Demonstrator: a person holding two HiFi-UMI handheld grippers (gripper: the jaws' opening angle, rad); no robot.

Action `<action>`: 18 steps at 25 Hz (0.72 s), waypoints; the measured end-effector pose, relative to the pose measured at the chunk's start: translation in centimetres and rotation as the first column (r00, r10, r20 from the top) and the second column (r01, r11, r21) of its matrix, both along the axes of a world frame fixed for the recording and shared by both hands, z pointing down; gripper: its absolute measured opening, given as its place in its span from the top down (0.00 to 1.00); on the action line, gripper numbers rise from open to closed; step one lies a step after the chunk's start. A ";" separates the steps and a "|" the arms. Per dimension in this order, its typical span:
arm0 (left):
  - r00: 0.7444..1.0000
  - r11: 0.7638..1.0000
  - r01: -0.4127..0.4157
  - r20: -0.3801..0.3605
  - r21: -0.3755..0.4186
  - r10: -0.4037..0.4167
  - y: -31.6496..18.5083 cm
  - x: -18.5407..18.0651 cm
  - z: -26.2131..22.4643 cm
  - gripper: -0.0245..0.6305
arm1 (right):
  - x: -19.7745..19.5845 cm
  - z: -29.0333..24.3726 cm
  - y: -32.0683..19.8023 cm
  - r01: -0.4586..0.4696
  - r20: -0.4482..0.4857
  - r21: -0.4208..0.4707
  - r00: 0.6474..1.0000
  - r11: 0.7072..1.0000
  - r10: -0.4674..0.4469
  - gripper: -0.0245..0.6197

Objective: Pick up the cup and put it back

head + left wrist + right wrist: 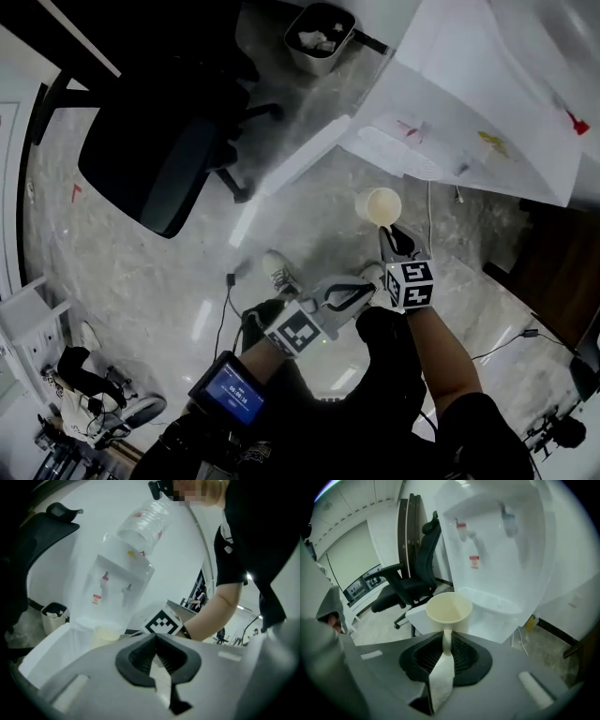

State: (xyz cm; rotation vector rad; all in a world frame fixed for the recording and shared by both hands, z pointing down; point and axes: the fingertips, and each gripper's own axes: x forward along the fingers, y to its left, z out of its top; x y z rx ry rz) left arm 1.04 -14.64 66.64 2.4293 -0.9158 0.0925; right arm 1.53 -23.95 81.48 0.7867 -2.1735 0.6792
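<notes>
Right gripper view has the nearest thing dead centre: the right gripper [446,645] has its jaws clamped on the near wall of the cup [449,607], just under the rim, with the mouth turned up toward the camera. The cup hangs in the air, resting on nothing, just short of the front edge of the drip tray [490,603] of the water dispenser [501,545].

It looks like a thin paper cup, cream and dry inside as far as I can see, so I judge it very light and easy to crush. The wall pinched between the pads already looks flattened into a narrow strip. A side pinch like this lets the cup swing about the pads, so I would keep the squeeze gentle. I would also keep the cup level and let the base meet the tray flat before letting go. Near the rim is the sound place to hold, since the rolled edge is the stiffest part.

The left gripper [155,641] has its jaws together with nothing between them, off to the side of the cup and taking no part.

Farther off stand the dispenser's two taps, a black office chair [410,581] on the stone floor [169,272], and a bin [319,37] beside the dispenser.
</notes>
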 end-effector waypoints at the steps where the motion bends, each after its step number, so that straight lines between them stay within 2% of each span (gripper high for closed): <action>1: 1.000 1.000 -0.004 -0.002 0.008 0.004 -0.2 -0.1 1.9 0.96 | 0.2 2.7 -0.6 -0.039 0.003 -0.015 0.999 0.999 0.039 0.88; 3: 1.000 0.998 0.011 0.012 0.056 -0.012 -0.8 -0.7 6.1 0.96 | 0.2 7.9 -2.4 -0.121 0.022 -0.023 0.992 0.992 0.122 0.88; 6: 0.999 0.989 0.041 0.005 0.139 -0.042 -2.2 -1.3 11.9 0.96 | 0.0 14.7 -6.5 -0.174 0.043 0.041 0.984 0.984 0.173 0.88; 9: 1.000 0.989 0.030 -0.008 0.148 -0.029 -3.6 -1.7 17.2 0.96 | -0.3 20.5 -10.4 -0.194 0.029 0.106 0.981 0.975 0.192 0.88; 10: 0.999 0.990 0.029 -0.043 0.135 -0.024 -3.9 -1.7 18.4 0.96 | -0.3 22.3 -11.5 -0.195 0.014 0.124 0.981 0.973 0.195 0.88; 12: 0.991 0.991 -0.012 -0.131 0.132 0.029 -4.2 -1.1 19.5 0.96 | -0.3 25.2 -13.6 -0.193 -0.013 0.165 0.980 0.967 0.198 0.88; 13: 0.987 0.987 -0.053 -0.144 0.150 0.075 -4.2 -0.8 20.2 0.96 | -0.4 26.2 -15.0 -0.200 -0.017 0.188 0.978 0.962 0.207 0.88; 15: 0.982 0.980 -0.111 -0.131 0.167 0.134 -4.3 -0.5 22.3 0.96 | -0.8 27.6 -17.8 -0.237 -0.003 0.209 0.970 0.949 0.243 0.88; 18: 0.978 0.976 -0.147 -0.122 0.162 0.168 -4.4 -0.5 23.6 0.96 | -1.2 28.8 -19.8 -0.298 0.036 0.189 0.954 0.936 0.297 0.88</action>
